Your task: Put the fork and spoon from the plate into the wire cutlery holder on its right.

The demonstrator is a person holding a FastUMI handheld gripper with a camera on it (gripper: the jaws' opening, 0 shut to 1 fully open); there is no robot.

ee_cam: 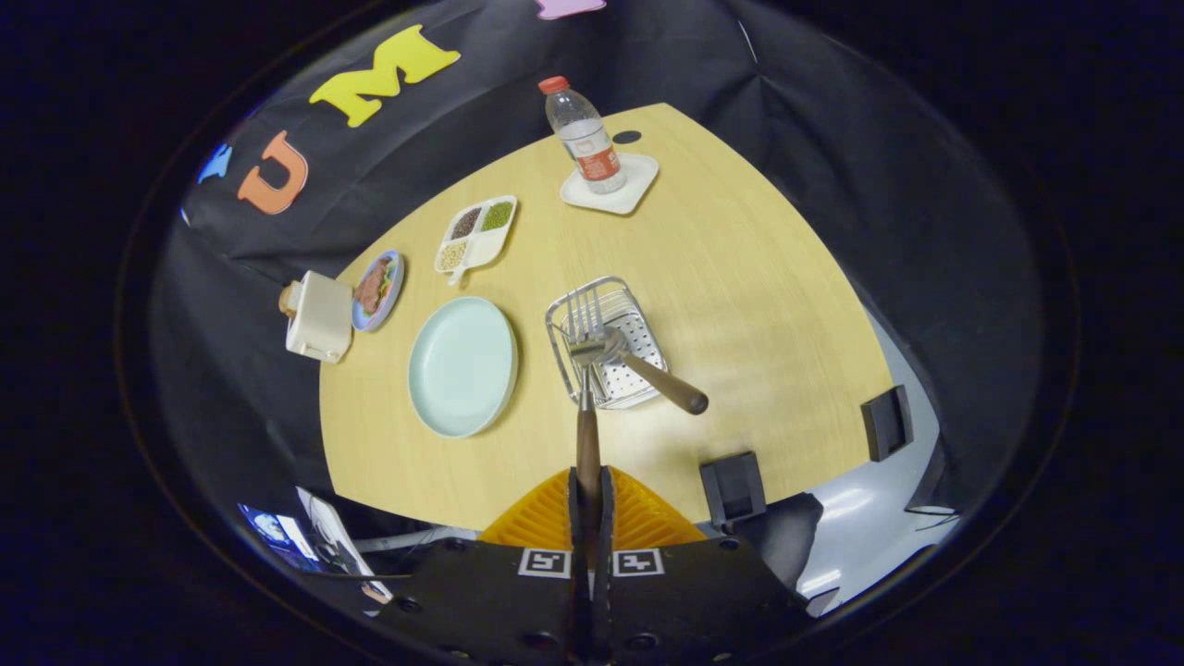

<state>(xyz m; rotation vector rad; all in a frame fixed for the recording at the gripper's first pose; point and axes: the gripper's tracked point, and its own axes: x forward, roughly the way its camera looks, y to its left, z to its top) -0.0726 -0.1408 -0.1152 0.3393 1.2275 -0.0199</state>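
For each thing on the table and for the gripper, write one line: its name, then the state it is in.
Gripper: shut on the fork's handle.
Fork: held, tines over the wire cutlery holder.
Spoon: in the holder, handle leaning out.
Wire cutlery holder: upright.
Plate: empty.
Water bottle: upright, capped, on a coaster.
Divided tray: compartments filled.

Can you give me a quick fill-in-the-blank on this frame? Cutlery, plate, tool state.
1. The tool is shut on the handle of the ____, held above the wire cutlery holder.
2. The spoon already rests in the holder, its brown handle sticking out over the ____.
3. The pale green plate left of the holder is now ____.
4. The water bottle stands on a white ____.

Missing words: fork; table; empty; coaster
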